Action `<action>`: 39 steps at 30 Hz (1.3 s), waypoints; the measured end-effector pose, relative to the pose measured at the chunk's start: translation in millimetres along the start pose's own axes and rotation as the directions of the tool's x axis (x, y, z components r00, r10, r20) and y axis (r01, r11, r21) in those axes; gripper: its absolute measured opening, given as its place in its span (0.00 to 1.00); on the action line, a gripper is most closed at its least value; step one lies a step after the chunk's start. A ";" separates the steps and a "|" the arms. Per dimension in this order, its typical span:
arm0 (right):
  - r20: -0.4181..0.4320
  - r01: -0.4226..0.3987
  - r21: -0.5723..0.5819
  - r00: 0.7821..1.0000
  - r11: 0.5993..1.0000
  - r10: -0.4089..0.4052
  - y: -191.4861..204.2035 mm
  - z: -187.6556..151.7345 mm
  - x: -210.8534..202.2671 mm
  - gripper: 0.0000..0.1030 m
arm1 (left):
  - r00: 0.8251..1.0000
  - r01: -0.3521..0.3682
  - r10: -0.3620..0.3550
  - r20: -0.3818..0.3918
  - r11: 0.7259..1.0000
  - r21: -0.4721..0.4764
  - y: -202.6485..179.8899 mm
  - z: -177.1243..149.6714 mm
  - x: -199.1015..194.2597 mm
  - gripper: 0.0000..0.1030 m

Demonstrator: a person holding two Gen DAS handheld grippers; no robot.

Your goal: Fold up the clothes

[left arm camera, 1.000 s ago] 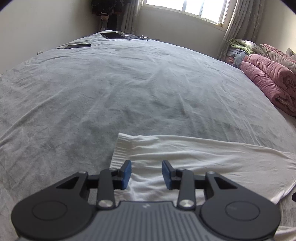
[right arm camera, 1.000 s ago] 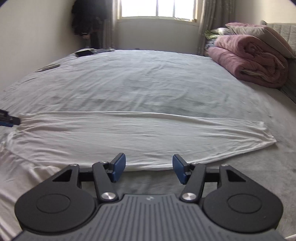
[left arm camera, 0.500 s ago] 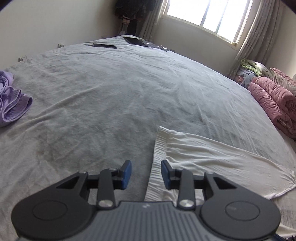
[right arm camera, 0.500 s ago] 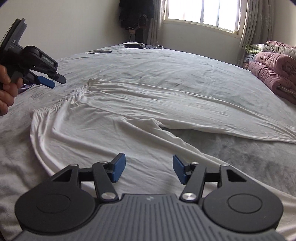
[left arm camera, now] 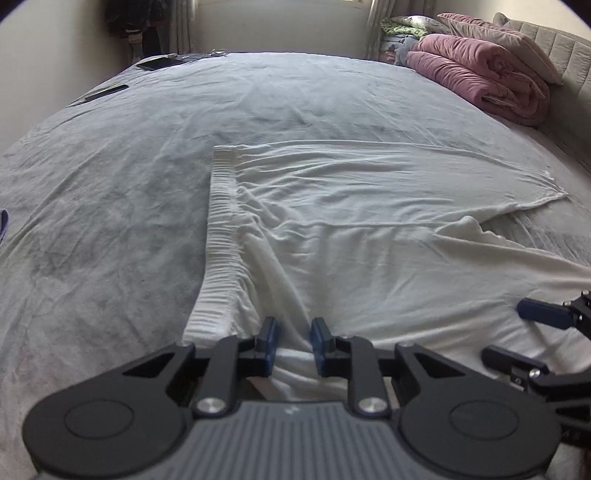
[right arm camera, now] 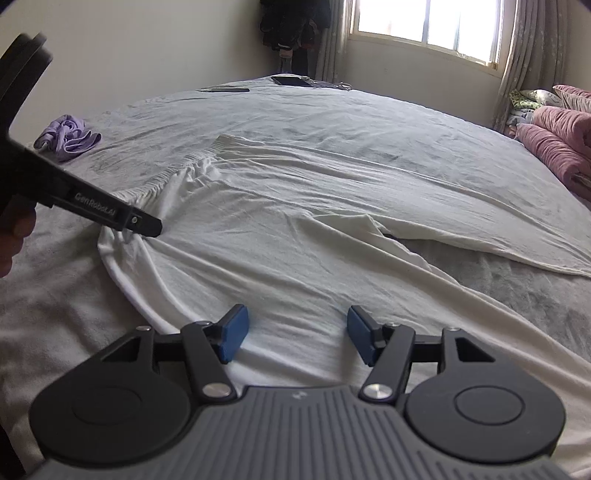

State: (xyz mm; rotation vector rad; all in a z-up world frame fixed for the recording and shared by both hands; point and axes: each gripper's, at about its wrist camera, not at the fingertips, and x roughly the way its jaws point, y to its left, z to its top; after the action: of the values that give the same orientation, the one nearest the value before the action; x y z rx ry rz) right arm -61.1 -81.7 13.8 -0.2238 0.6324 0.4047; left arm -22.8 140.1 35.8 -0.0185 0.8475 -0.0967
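- White trousers [left arm camera: 369, 236]: spread on the grey bed sheet [left arm camera: 110, 192], near the person's edge of the bed. The ribbed elastic waistband [left arm camera: 219, 236] lies to the left, and the two legs run off to the right.
- Lay of the legs: they are parted, one beside the other, with a wedge of sheet showing between them in both views. The far leg [right arm camera: 424, 192] lies fairly flat. The near leg [right arm camera: 369, 295] carries long creases that fan out from the waistband corner.
- Progress (a judgement): the garment lies open and roughly smoothed, with no leg laid over the other and no crosswise fold visible. What remains is folding leg onto leg and then shortening the length.
- Left gripper [left arm camera: 293, 341]: low at the near corner of the waistband, jaws at a narrow gap. White cloth rises between the blue pads [left arm camera: 267, 341]. Whether it is actually pinched cannot be told from either view.
- Right gripper [right arm camera: 293, 334]: jaws wide apart, holding nothing, poised just above the near leg close to its near edge.
- Lilac garment [right arm camera: 68, 138]: bunched on the sheet, well apart from the trousers on the left.
- Pink quilt [left arm camera: 491, 81]: rolled up at the head of the bed.
- Dark flat items [right arm camera: 291, 80]: on the far edge of the bed, below the window [right arm camera: 428, 22].
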 end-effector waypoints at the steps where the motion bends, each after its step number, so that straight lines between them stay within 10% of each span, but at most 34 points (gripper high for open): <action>1: -0.003 0.001 0.003 1.000 1.000 -0.001 -4.2 -2.4 -2.5 0.68 | 1.000 0.001 -0.001 -0.002 1.000 -0.011 4.2 -0.6 -2.1 0.20; 25: -0.115 0.140 0.187 0.986 0.972 -0.120 -135.8 -78.6 -82.1 0.80 | 0.997 -0.075 0.075 0.004 0.997 -0.012 14.1 -14.6 -14.8 0.09; 39: -0.235 0.354 0.431 0.932 0.830 -0.276 -215.1 -116.2 -123.9 0.80 | 0.995 -0.100 0.100 0.010 0.995 -0.016 15.3 -20.3 -19.1 0.09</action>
State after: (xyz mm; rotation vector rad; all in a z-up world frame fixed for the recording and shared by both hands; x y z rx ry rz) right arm -120.2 -349.3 15.6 0.1056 0.8209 -0.0984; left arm -49.3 157.6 35.9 0.0085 0.8371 0.0043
